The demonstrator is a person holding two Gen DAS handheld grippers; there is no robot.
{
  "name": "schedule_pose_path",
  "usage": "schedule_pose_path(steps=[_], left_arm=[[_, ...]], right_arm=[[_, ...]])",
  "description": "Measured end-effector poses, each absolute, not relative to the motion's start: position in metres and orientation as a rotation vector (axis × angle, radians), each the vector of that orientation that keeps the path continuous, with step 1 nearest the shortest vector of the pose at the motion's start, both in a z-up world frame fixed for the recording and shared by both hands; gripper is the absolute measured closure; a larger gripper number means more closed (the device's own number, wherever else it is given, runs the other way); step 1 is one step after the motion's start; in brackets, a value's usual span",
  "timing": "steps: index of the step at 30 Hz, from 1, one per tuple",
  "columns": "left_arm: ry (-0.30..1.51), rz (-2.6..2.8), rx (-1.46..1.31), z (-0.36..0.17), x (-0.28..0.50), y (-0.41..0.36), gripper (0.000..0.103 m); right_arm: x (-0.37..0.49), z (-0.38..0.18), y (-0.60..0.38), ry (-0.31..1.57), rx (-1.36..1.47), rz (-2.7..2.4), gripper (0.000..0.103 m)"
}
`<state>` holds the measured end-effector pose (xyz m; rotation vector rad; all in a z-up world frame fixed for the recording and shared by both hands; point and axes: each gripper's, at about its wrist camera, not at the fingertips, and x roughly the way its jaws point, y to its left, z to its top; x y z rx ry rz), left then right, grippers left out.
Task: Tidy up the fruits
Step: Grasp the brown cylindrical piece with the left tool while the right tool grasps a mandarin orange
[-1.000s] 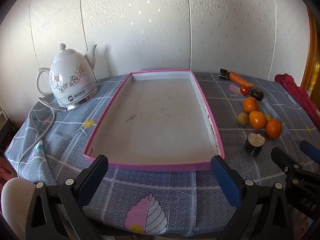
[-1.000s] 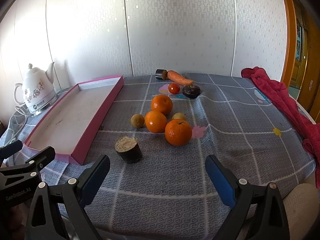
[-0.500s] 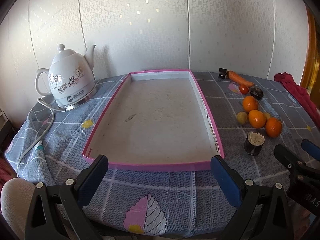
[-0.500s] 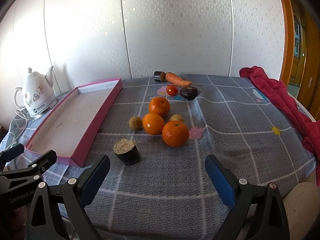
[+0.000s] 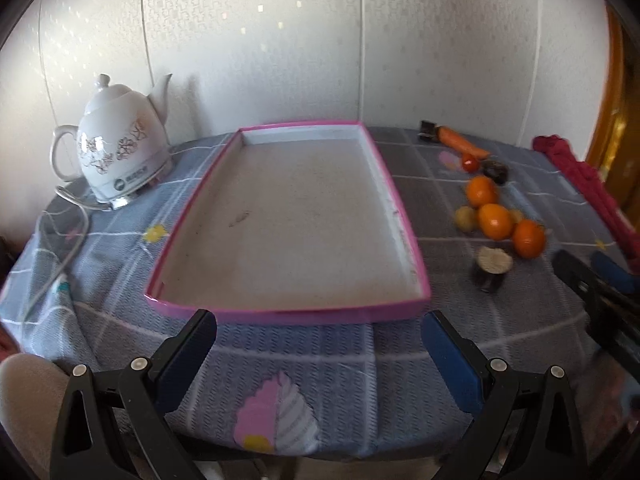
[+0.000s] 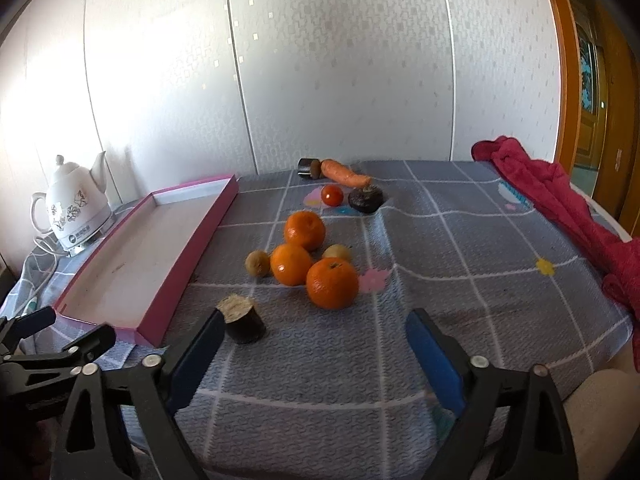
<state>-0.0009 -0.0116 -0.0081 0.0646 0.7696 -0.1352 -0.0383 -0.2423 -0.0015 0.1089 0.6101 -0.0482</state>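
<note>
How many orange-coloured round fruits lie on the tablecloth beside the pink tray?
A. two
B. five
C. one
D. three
D: three oranges show in the right wrist view, the nearest orange, the middle orange and the far orange, all on the cloth outside the pink tray.

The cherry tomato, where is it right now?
In the right wrist view the cherry tomato sits on the tablecloth toward the far edge, between the carrot behind it and the oranges in front.

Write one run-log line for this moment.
stage: before first pick | tray: no fruit | oranges: on cloth | right claw: closing, nothing between | left claw: open, holds nothing
</note>
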Motion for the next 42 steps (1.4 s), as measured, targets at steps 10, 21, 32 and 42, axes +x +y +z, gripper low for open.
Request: schedule_pose_path(steps=[10, 21, 32, 42], left_arm=[[0.752, -0.169, 0.135, -0.008, -0.015, -0.033, 0.0], [0.779, -0.258, 0.057, -0.01, -0.018, -0.054, 0.0], [0.75, -0.355, 0.199, -0.003, 0.008, -0.129, 0.014], [0.799, -0.376, 0.174, -0.032, 0.039, -0.138, 0.045]], right_arm=[[-0.007, -0.018, -0.259, 0.68, 0.118, 0.003, 0.048], [0.024, -0.033, -0.264, 0.734, 0.144, 0.049, 0.064], [0.004, -0.025, -0.301, 0.694, 0.239, -0.021, 0.065], [-0.003, -0.019, -0.318, 0.658, 0.294, -0.044, 0.065]])
